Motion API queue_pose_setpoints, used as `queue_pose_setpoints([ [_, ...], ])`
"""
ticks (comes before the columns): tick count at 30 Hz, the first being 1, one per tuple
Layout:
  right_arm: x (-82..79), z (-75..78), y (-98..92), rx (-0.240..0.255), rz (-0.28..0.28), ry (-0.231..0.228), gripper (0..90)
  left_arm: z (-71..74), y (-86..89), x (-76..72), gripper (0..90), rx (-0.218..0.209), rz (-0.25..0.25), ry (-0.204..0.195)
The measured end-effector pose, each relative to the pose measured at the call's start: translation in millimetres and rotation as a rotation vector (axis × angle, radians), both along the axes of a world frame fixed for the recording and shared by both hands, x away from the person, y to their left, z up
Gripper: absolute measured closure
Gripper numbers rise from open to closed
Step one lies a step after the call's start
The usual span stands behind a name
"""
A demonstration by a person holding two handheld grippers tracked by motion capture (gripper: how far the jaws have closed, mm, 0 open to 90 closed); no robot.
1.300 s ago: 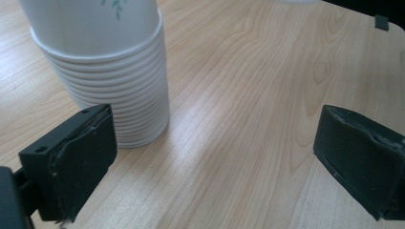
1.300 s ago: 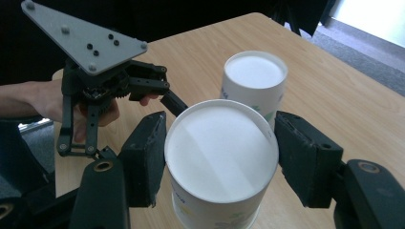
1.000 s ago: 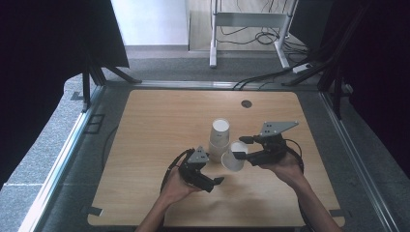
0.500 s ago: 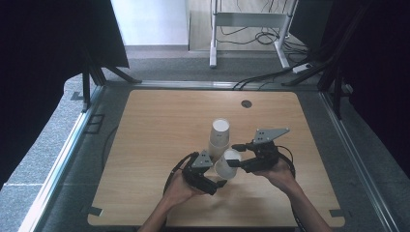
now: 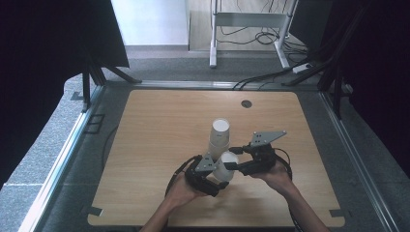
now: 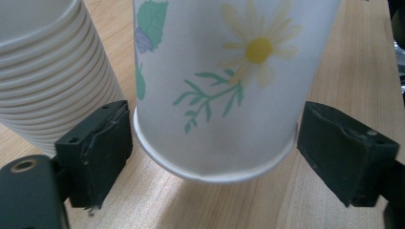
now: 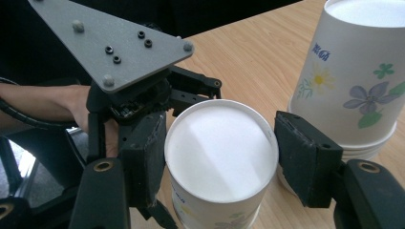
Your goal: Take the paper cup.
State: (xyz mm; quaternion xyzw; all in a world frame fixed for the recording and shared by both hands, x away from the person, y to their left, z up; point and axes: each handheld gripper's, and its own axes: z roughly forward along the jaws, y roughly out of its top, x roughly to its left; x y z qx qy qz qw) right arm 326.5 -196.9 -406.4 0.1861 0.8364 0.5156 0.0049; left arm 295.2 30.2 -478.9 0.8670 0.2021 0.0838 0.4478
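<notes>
The right tool [image 7: 222, 157] clamps the single paper cup [image 7: 220, 164] by its upturned base, at lower centre of its view. The left tool [image 6: 212, 157], jaws half-wide and just been closing, brackets that cup's rim with a gap visible on each side. Judging from this, seat both pads squarely before pulling, clear of the cup stack [image 5: 220, 137] behind on the surface [image 5: 159, 121].

Single floral paper cup [image 6: 224, 90] upside down, held off table, just beside inverted cup stack [image 5: 218, 137]
</notes>
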Motion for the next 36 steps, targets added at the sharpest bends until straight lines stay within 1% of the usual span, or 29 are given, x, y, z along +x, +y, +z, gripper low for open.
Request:
queue_pose_setpoints([
  [9,-0.1,-1.4,0.0,0.013,0.007,0.012,37.7,-2.8,-1.7,0.2,15.4,0.000,-0.006,0.004],
  [15,0.0,-1.5,-0.8,0.019,0.008,0.014,37.6,-3.6,-1.6,0.2,19.2,-0.013,-0.009,0.004],
  [18,0.2,-1.6,-1.6,0.021,0.008,0.016,37.6,-3.5,-1.5,-0.2,22.5,-0.014,-0.010,0.002],
  [20,0.3,-1.6,-1.9,0.018,0.009,0.015,37.6,-3.3,-1.3,-0.4,27.0,-0.012,-0.011,0.000],
  [21,0.4,-1.6,-2.0,0.017,0.009,0.015,37.5,-3.2,-1.2,-0.4,27.0,-0.010,-0.013,0.000],
  [26,0.5,-1.4,-1.8,0.007,0.006,0.018,37.2,-1.9,-0.9,0.2,31.6,0.003,-0.017,0.004],
  [31,0.5,-1.4,-1.4,0.004,0.010,0.020,36.9,0.4,-0.7,0.6,32.9,0.026,-0.025,0.013],
  [34,0.4,-1.2,-0.9,-0.006,0.017,0.021,36.3,1.5,-0.8,0.8,33.7,0.044,-0.034,0.016],
  [35,0.4,-1.1,-0.8,-0.007,0.019,0.023,35.2,1.9,-0.7,0.8,33.9,0.054,-0.036,0.016],
  [36,0.6,-0.2,-1.1,-0.001,0.019,0.025,31.0,2.3,-0.7,0.8,34.1,0.066,-0.041,0.014],
])
